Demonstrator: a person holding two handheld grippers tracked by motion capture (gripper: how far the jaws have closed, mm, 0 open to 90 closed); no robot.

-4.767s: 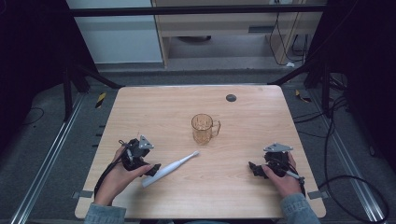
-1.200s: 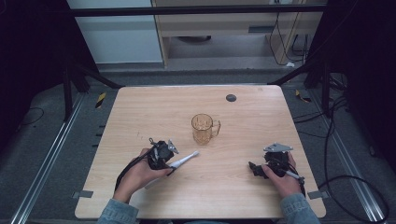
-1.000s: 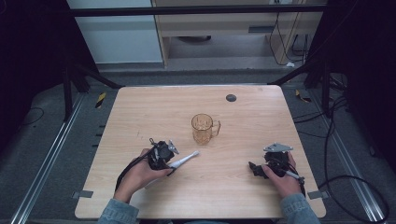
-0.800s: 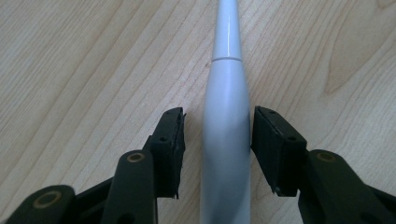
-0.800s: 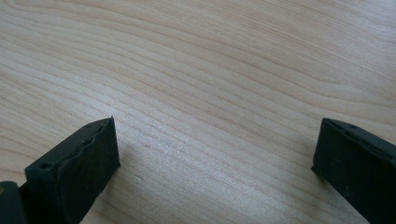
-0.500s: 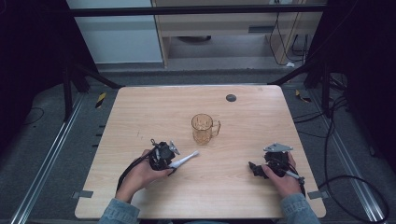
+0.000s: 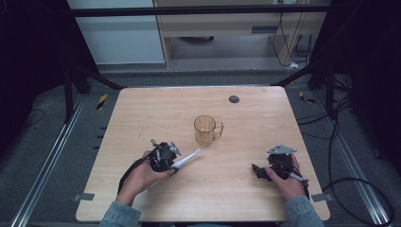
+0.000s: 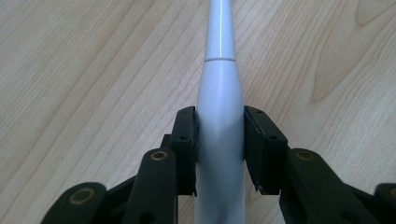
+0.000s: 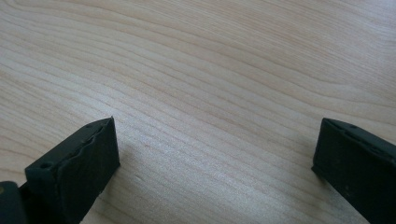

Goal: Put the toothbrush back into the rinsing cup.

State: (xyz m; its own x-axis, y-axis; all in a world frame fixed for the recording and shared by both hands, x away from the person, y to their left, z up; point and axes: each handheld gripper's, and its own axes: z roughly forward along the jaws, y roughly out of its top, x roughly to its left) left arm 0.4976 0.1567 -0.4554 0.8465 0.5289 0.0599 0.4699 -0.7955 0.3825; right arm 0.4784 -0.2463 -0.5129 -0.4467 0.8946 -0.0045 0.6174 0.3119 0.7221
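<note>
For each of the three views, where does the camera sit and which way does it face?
High view: above the person's side, looking forward and down on the table; both forearms, left gripper, right gripper, amber mug.
Left gripper view: rides the left gripper, looking along its jaws, which have just closed on the white toothbrush.
Right gripper view: rides the right gripper, jaws wide over bare wood.
Shared: the toothbrush, high and left gripper views.
</note>
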